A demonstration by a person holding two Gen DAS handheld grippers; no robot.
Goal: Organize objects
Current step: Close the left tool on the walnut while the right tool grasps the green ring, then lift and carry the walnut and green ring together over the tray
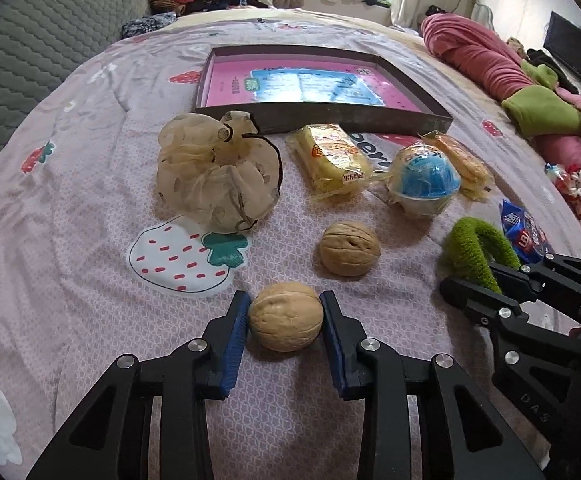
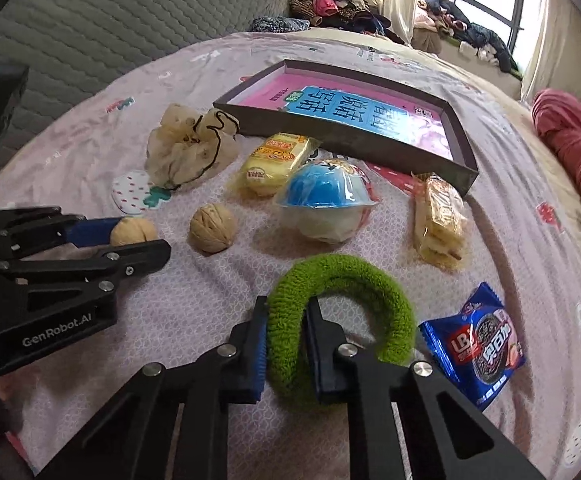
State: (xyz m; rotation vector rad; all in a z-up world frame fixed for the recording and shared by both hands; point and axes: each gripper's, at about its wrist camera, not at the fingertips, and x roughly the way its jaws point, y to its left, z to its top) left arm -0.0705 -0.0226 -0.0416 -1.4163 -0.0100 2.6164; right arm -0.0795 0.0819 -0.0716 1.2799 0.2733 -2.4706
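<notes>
On the pink strawberry-print bedspread, my left gripper (image 1: 284, 308) is shut on a tan walnut (image 1: 286, 316), with a blue pad pressed to each side. A second walnut (image 1: 349, 249) lies just beyond it. In the right wrist view my right gripper (image 2: 286, 320) is shut on the near arc of a fuzzy green ring (image 2: 370, 280), one finger inside the loop and one outside. That view also shows the left gripper (image 2: 142, 236) at far left, holding its walnut (image 2: 134, 230). A shallow dark box (image 1: 350, 120) with a pink and blue liner lies further back.
Between the box and the grippers lie a beige mesh pouch (image 1: 214, 176), a yellow snack pack (image 1: 330, 156), a wrapped blue-and-white ball (image 1: 422, 184) and a cracker pack (image 1: 462, 160). A blue cookie packet (image 2: 478, 344) lies right of the ring. A pink blanket (image 1: 490, 64) borders the right.
</notes>
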